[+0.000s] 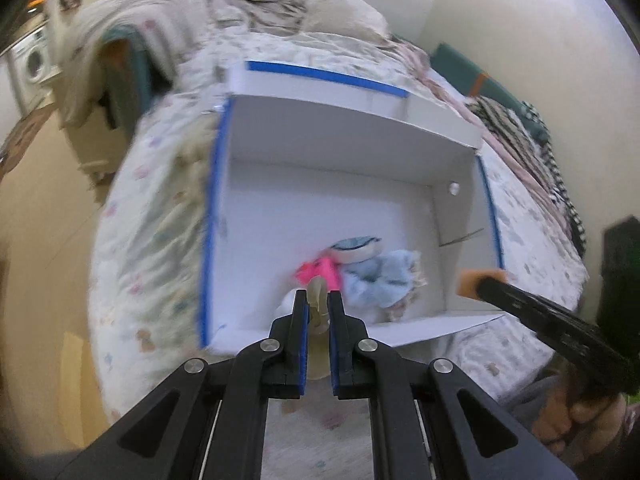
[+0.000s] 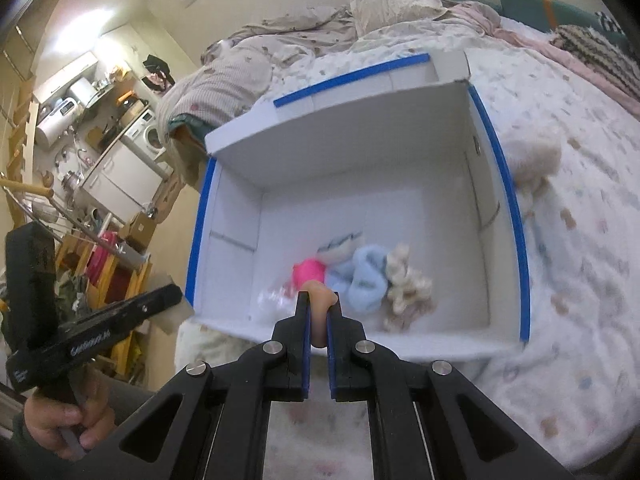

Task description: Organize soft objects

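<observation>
- Left claw (image 1: 318, 300) is clenched on a beige soft piece (image 1: 318, 308), low centre of the left view, above the box's near edge.
- Right claw (image 2: 318, 304) is clenched on a peach soft piece (image 2: 320, 312), low centre of the right view.
- The box (image 1: 224, 200) sits on the bed (image 1: 152, 208); the pink (image 2: 308, 274), blue (image 2: 366, 276) and cream (image 2: 408, 284) soft things lie near its front wall.
- Risk: letting go this close to the near wall could drop a piece outside, onto the bed.
- Risk: the limp cloth may cling to a pad.
</observation>
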### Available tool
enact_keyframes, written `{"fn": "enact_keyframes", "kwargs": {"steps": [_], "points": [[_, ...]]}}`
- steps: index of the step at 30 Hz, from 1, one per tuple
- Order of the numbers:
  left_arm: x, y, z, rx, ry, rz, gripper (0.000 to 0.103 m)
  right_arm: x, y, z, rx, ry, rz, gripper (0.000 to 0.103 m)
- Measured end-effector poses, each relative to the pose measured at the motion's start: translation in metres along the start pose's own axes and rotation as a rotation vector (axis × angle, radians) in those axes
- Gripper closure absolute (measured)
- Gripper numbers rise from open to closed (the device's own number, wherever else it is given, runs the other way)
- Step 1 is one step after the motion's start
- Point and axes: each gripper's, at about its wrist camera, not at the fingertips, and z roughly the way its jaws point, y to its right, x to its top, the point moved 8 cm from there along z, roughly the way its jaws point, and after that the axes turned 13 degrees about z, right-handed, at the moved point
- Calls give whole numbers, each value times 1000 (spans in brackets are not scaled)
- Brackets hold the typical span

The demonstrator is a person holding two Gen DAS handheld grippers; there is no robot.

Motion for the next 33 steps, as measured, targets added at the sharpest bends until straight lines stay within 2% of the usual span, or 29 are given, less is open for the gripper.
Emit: {"fn": "enact_keyframes", "kwargs": {"steps": [2, 5, 11, 13, 17, 21, 26, 30, 32, 33], "points": [[10, 11, 15, -44, -22, 29, 95, 9, 3, 9, 7, -16, 0, 95], [16, 22, 40, -60, -55, 71, 95, 11, 16, 27, 13, -54, 38, 95], [2, 28, 84, -71, -117, 60, 95, -4, 35, 58, 17, -167, 122, 95], [1, 29, 88, -80, -117, 57, 95, -7, 38, 65, 18, -194, 138, 95], [-2, 28, 96, -44, -139, 84, 94, -9, 41, 78, 15, -232, 156, 94], [-9, 28, 105, -68, -182, 61, 94, -12, 44, 87, 17, -275, 190, 94], [-8, 35, 105, -79, -180, 77, 92, -12, 46, 89, 13, -282, 197, 94], [-8, 36, 102, -75, -172, 79, 84, -10, 42, 88, -16, -265, 161, 85], [-7, 34, 101, -45, -167, 86, 72, -9, 39, 87, -44, -247, 133, 73], [-6, 31, 100, -15, -163, 86, 57, -8, 37, 87, -47, -244, 128, 67]]}}
